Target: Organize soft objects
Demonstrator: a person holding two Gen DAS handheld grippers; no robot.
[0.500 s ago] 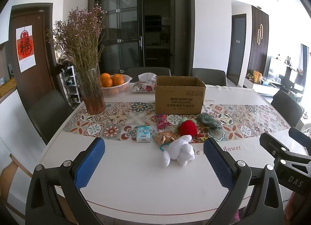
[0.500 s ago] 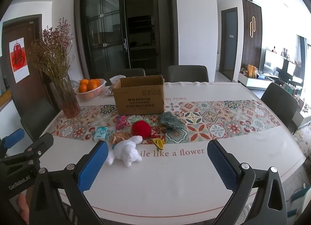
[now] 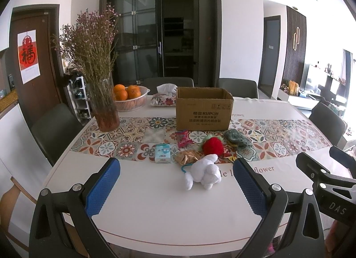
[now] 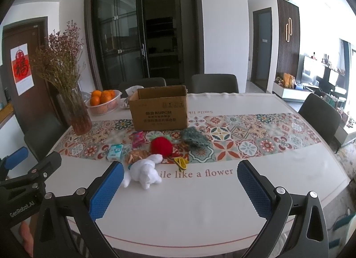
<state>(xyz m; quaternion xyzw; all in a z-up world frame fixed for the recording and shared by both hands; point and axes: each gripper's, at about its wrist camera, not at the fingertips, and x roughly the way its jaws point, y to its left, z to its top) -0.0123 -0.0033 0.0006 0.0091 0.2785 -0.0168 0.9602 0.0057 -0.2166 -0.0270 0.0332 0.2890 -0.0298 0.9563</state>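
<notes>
While both grippers gape empty, white plush (image 3: 204,174) lies ahead, btwn left gripper (image 3: 176,185) fingers.

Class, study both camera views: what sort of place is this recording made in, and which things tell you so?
Most likely a home dining room that opens onto a living area. A dining table with a patterned runner stands among upholstered chairs, and it carries a basket of oranges and a vase of dried flowers.
</notes>
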